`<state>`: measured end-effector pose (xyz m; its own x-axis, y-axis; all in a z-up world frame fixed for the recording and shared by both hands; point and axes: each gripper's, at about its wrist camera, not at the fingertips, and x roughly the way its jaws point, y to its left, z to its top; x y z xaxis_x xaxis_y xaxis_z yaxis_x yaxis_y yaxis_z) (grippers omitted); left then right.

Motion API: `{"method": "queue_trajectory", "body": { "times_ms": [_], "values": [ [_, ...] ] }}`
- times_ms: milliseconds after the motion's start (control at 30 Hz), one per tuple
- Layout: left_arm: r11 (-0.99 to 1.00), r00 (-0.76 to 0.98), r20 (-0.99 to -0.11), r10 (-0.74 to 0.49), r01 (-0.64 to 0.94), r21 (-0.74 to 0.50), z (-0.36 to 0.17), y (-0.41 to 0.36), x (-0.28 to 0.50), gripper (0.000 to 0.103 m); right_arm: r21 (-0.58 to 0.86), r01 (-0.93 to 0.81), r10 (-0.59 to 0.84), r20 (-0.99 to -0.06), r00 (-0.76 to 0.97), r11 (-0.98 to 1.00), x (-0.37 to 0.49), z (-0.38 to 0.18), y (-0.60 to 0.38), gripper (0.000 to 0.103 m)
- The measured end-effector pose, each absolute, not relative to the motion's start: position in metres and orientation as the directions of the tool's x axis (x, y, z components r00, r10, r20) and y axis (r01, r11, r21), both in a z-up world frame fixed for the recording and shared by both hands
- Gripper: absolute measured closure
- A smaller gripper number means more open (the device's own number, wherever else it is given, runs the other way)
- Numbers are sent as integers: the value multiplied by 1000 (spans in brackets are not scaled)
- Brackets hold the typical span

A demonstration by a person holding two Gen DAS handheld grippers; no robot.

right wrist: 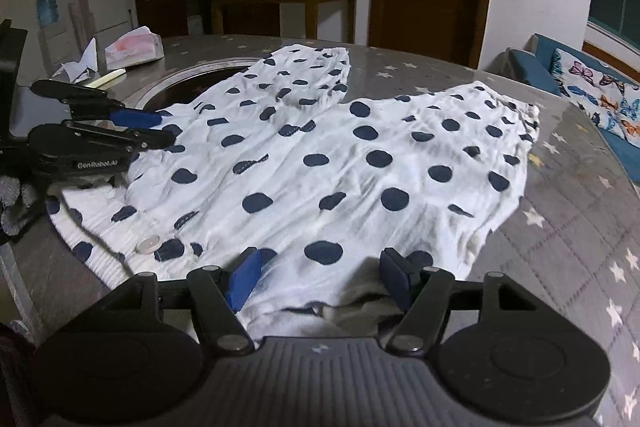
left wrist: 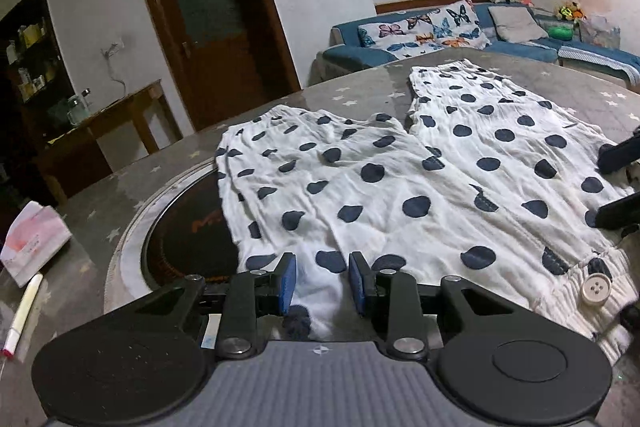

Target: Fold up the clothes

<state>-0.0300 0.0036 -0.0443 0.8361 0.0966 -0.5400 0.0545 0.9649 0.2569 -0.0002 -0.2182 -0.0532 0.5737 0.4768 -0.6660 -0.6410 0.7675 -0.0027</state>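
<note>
— Two legs of the polka-dot trousers (left wrist: 400,187) lie spread flat on the star-patterned table (right wrist: 568,235), waistband nearest me. Where are your grippers?

— Left gripper (left wrist: 322,283) sits at the waist's left corner, jaws partly apart, cloth between them but not pinched. Right gripper (right wrist: 320,279) stands wide over the other corner, gripping nothing.

— So which step?

— Setting up the first fold, I'd say. Next I need both to bite the waistband firmly, then lift evenly together.
</note>
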Motion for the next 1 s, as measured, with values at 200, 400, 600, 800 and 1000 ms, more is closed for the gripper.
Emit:
{"method": "queue_trajectory", "body": {
  "times_ms": [200, 400, 600, 800, 1000],
  "values": [
    [971, 833, -543, 102, 35, 237, -33, 10, -37, 70, 2, -616, 460, -667, 586, 788, -6, -46, -220, 35],
    [968, 857, -512, 57, 78, 238, -23, -2, -50, 69, 14, -600, 460, -658, 597, 800, -5, -46, -214, 35],
    [959, 828, -557, 63, 104, 262, -42, -3, -59, 69, 26, -580, 450, -659, 602, 814, -12, -53, -221, 35],
    [943, 834, -545, 83, 111, 313, -48, -3, -67, 69, 26, -577, 449, -656, 606, 817, -18, -54, -222, 34],
    [940, 825, -558, 87, 118, 321, -47, 4, -70, 69, 38, -595, 470, -654, 593, 803, -30, -53, -224, 34]
  ]
}}
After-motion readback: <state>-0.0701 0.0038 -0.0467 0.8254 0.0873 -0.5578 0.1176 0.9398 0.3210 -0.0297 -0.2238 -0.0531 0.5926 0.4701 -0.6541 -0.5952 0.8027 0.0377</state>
